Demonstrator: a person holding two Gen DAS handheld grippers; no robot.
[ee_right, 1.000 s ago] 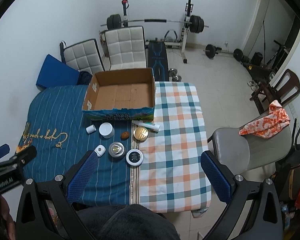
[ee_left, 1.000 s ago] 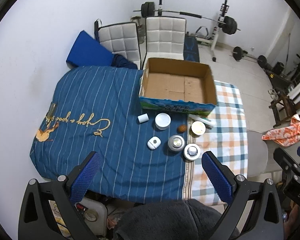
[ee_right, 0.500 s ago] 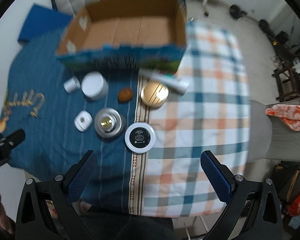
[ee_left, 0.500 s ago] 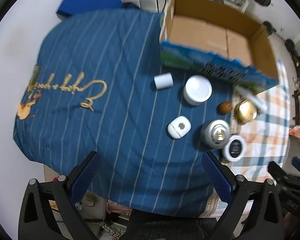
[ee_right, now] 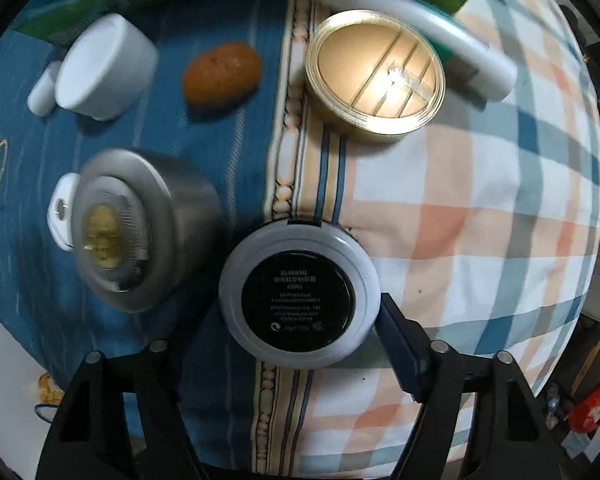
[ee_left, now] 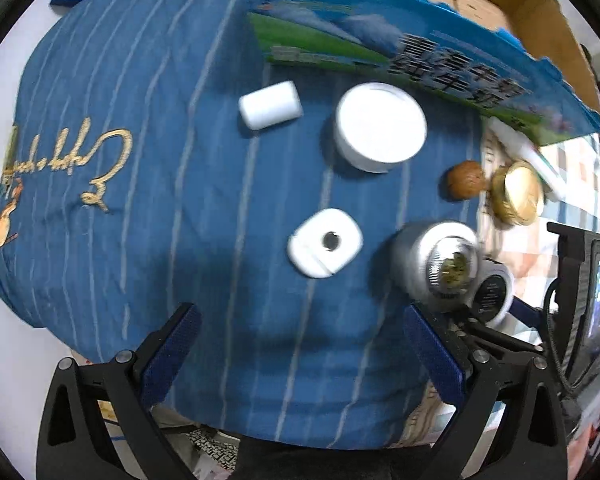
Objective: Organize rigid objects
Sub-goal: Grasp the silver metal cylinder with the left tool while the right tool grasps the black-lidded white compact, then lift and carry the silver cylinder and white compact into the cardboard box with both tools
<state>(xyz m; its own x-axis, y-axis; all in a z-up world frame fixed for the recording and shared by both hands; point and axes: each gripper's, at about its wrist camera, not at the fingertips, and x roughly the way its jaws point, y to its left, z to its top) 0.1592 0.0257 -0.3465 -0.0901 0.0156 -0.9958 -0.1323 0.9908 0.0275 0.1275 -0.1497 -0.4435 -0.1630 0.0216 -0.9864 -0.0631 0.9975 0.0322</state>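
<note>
My right gripper is open, its jaws on either side of a round black-and-white compact; I cannot tell if they touch it. Beside it stand a silver tin, a gold tin, a brown nut, a white jar and a white tube. My left gripper is open and empty above the blue cloth, just short of a white rounded case. A small white cylinder, the white jar and the silver tin lie beyond it.
The open cardboard box with a blue-green printed side stands behind the objects. The table wears a blue striped cloth on the left and a checked cloth on the right. The right gripper's body shows at the left wrist view's right edge.
Both grippers have come down close to the table. The right one now brackets the black-and-white compact; the left one has neared the white rounded case. The objects have not moved.
</note>
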